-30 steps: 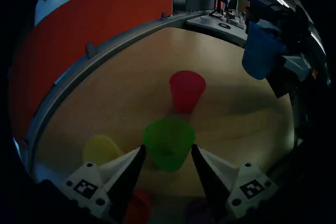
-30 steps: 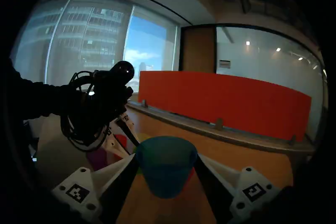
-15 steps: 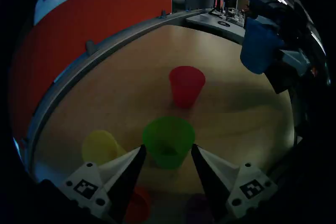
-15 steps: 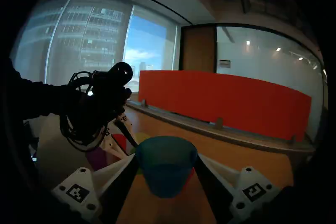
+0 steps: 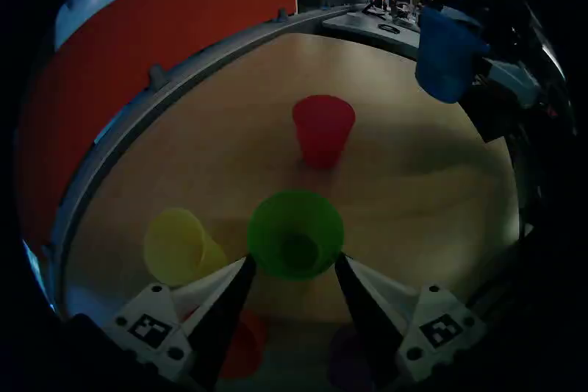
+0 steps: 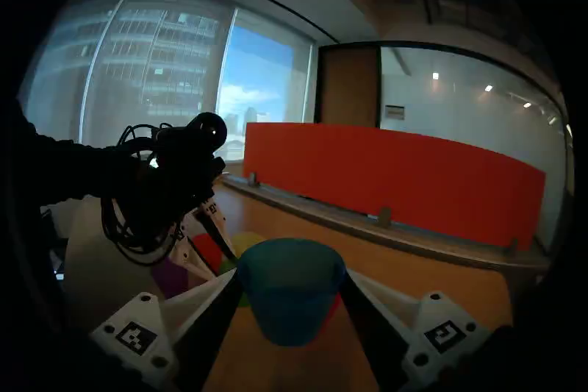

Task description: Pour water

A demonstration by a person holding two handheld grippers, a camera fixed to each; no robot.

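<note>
A light wooden table (image 5: pixel 411 193) with a grey rail (image 5: pixel 184 90) along its far edge stands before a long red partition (image 6: pixel 411 171), and behind it are a large window (image 6: pixel 257 83) showing high buildings and a brown door panel (image 6: pixel 347 87).

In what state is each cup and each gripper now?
green cup, gripped, looks empty
blue cup, gripped, raised above the table
red cup, standing upright on the table
yellow cup, standing on the table
left gripper, shut on green cup
right gripper, shut on blue cup
</note>
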